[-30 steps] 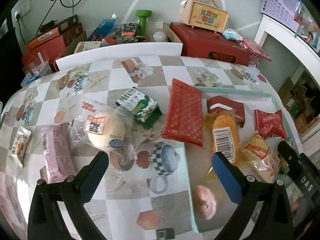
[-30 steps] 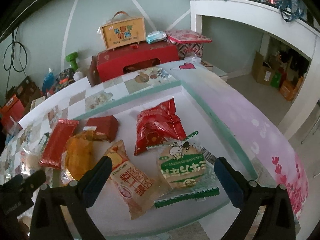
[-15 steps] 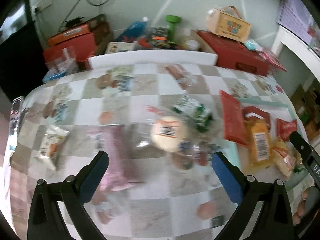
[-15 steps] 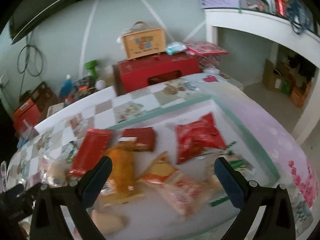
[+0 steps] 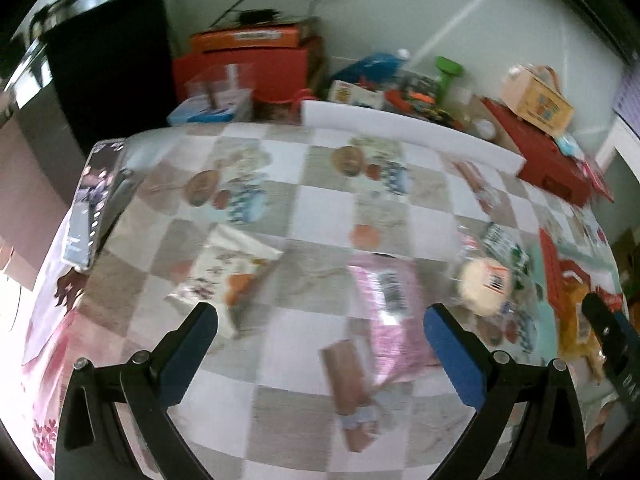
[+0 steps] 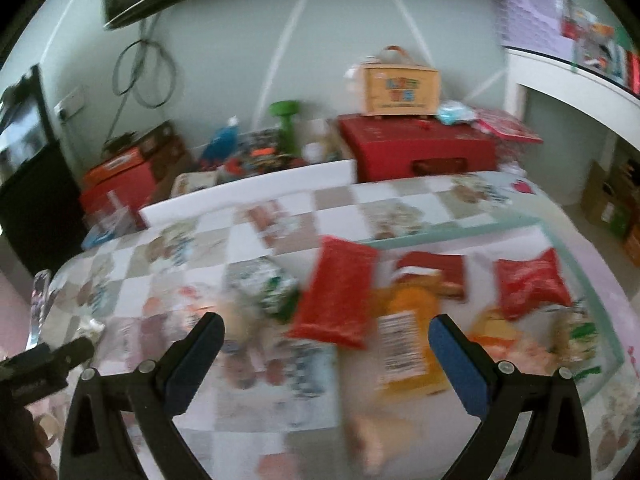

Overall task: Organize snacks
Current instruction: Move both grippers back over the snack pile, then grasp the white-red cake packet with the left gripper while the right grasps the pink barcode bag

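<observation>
Both views have swung leftward since a second ago: the left gripper (image 5: 320,344), then over the bun and the red packs, now hovers over the far-left snacks, and the right gripper (image 6: 326,354) has drifted off the tray toward the checkered cloth (image 5: 320,216). Each stands with jaws wide apart and nothing between them.

Ahead of the left gripper, toward its left finger, lies a white-and-orange packet (image 5: 230,270); toward its right finger lies a pink packet (image 5: 394,308), and beyond that finger a round bun (image 5: 484,286). These are loose on the cloth, likely still to be gathered. Ahead of the right gripper, a long red pack (image 6: 338,296) overlaps the rim of the mint-edged tray (image 6: 452,236), where an orange pack (image 6: 408,340) and a crinkled red bag (image 6: 532,284) already sit, probably sorted.

Open cloth surrounds the white-and-orange packet, giving room to descend; the table edge falls away just left of the left gripper. Motion blur hides finer detail
</observation>
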Demonstrator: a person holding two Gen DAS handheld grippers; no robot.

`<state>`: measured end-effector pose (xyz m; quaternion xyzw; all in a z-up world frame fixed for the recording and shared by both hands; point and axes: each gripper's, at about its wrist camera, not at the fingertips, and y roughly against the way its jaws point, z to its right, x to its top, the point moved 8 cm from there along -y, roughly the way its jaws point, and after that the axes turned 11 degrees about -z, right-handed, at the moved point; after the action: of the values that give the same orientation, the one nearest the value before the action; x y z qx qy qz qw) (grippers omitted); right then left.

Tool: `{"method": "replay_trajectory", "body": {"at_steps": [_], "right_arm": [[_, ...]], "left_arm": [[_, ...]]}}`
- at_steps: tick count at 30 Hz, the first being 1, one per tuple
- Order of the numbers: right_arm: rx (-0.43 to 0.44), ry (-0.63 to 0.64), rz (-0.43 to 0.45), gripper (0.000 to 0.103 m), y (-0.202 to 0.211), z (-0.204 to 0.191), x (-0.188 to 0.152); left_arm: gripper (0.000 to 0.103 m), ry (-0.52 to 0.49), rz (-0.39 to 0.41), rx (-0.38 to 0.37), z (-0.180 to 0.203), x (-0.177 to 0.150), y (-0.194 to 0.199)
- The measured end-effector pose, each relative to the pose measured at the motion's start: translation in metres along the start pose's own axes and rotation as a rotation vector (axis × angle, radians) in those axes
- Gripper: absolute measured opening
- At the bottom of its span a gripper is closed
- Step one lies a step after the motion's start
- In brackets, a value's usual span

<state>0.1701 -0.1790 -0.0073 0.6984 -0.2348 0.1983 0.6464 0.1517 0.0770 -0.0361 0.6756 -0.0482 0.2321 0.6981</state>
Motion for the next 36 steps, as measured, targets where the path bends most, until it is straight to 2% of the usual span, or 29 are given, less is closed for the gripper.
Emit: {"method": "replay_trajectory", "body": {"at_steps": [7,15,20,36], "right_arm": [[0.067,0.088,-0.035,0.103,-0.015,-0.068,-0.014],[0.113,0.181,-0.093,0.103,-0.037,-0.125,-0.033],[0.115,0.207,-0.143,0.103,-0.053,-0.139,-0.044],[0.112,0.256,-0.253,0.103,-0.089,-0.155,-0.067]], "left_arm": [[0.102,0.092,-0.015,-0.001,-0.053,0.004,-0.005],[0.102,0.114,-0.041,0.019,-0.079,0.008,-0.027],[0.102,0.136,-0.06,0.038,-0.089,0.009,-0.042],[0.102,0.041,-0.101,0.084,-0.072,0.014,-0.076]]}}
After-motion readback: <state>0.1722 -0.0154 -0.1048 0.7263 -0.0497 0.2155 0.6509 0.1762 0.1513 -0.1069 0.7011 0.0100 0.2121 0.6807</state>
